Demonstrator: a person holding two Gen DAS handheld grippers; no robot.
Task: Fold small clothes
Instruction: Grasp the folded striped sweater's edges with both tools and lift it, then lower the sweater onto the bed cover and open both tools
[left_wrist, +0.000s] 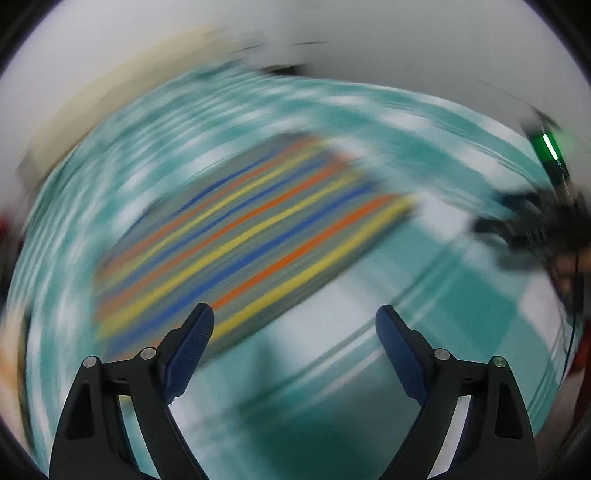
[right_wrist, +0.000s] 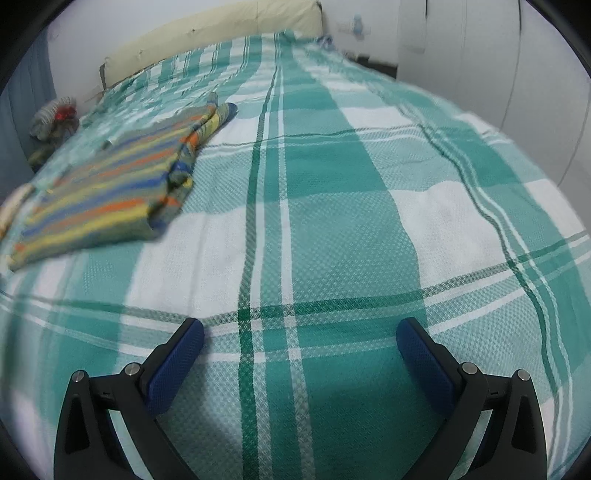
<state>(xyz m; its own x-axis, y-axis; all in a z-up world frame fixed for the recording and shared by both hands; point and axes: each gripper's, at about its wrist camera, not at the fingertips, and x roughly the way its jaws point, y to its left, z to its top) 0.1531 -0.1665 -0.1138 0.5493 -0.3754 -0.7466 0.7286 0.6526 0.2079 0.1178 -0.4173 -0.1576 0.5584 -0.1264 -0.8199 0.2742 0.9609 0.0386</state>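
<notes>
A small striped garment (left_wrist: 251, 240), orange, yellow, blue and grey, lies folded flat on the green and white checked bedspread (left_wrist: 369, 369). The left wrist view is heavily blurred. My left gripper (left_wrist: 295, 325) hovers over the garment's near edge, open, with nothing between its blue pads. In the right wrist view the same striped garment (right_wrist: 107, 184) lies at the left, its folded edge towards the middle. My right gripper (right_wrist: 300, 339) stands open over bare bedspread (right_wrist: 332, 240), well to the right of the garment. At the right edge of the left wrist view shows the other gripper (left_wrist: 532, 225), dark and smeared.
A cream headboard cushion (right_wrist: 221, 33) runs along the far end of the bed. A small heap of other clothes (right_wrist: 55, 114) sits at the far left edge. White wall and cupboard doors (right_wrist: 461, 44) stand behind the bed on the right.
</notes>
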